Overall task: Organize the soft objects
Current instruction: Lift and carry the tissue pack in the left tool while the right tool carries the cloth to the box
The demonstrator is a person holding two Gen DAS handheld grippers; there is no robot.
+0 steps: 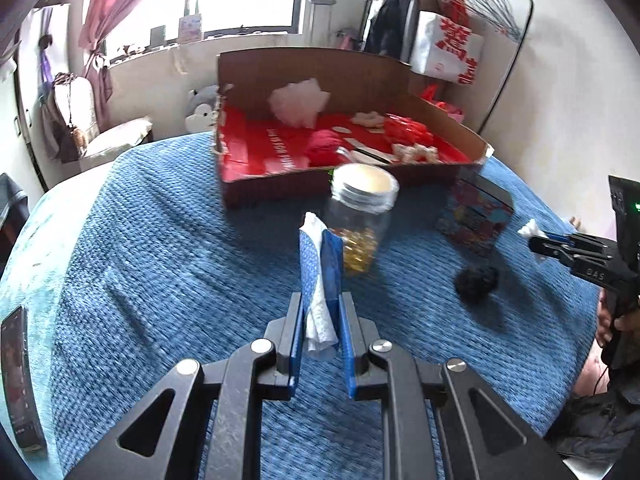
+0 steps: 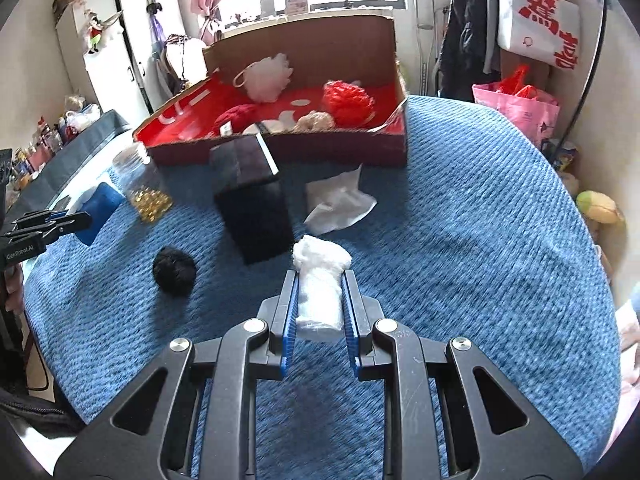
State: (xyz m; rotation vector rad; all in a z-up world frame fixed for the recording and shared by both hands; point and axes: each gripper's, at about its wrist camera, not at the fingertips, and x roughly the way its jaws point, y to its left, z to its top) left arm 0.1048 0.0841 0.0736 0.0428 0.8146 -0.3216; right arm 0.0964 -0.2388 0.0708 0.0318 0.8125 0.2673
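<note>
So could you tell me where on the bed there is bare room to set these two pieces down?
The blue blanket lies bare to the right of the loose tissue, up to the cardboard box. The near stretch below the black pompom is free too. It is crowded in front of the box: glass jar, black box, tissue and pompom cluster there.

I'm looking at a bed (image 2: 480,220) covered in a blue knitted blanket (image 1: 160,240). At its far side sits a shallow cardboard box (image 2: 340,40) with a red inside. In front of that I see 1 glass jar (image 1: 360,216) holding yellow pieces, 1 dark box (image 2: 252,208), 1 loose white tissue (image 2: 340,200) and 1 black fuzzy ball (image 2: 174,270), all resting on the blanket. A phone (image 1: 16,380) lies at the bed's left edge.
</note>
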